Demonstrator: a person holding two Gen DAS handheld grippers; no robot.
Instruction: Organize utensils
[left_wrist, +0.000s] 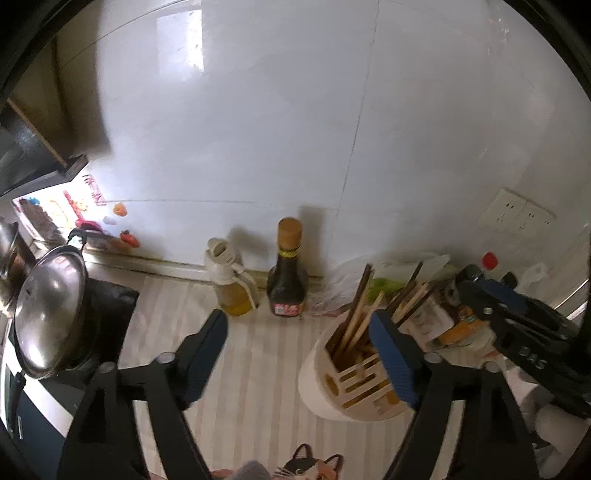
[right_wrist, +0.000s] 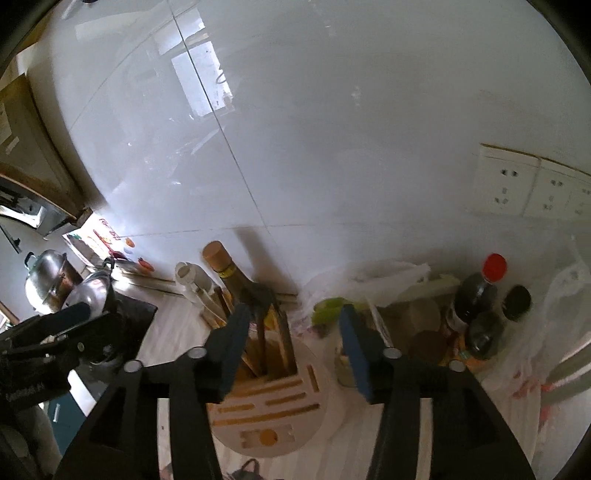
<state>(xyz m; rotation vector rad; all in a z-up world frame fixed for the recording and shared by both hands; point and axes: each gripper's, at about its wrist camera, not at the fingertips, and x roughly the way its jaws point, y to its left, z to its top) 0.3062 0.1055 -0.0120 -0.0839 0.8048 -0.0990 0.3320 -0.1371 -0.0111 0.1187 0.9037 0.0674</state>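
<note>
Wooden chopsticks (left_wrist: 356, 317) stood bunched in the deep slot of a round white utensil holder (left_wrist: 325, 391) on the striped tabletop (left_wrist: 255, 362), as a person's two tools hung over it. The left hand-held gripper (left_wrist: 299, 354) had its blue-padded jaws spread wide with nothing between them, its right finger crossing in front of the holder's rim. The right hand-held gripper (right_wrist: 291, 354) was parted to a middling gap, empty too, its jaws straddling the sticks' upper ends without visibly pressing on them.

With the sticks already seated in the holder and both tools empty, the drop-off step appeared finished, or a fresh pick not yet begun. The next move would likely call for lifting both tools clear of the leaning stick tops without knocking them, then finding any utensil left loose; none showed in either view.

Behind the holder stood a dark sauce bottle (left_wrist: 287, 280) and a small oil jug (left_wrist: 231, 284) against the tiled wall. A steel pot lid (left_wrist: 50, 317) gleamed to the left. The clutter on the right, including plastic bags and a red-capped bottle (right_wrist: 480, 291), was blurred and partly hidden by the gripper fingers. How many sticks the holder held could not be counted, and its narrow slots looked empty.
</note>
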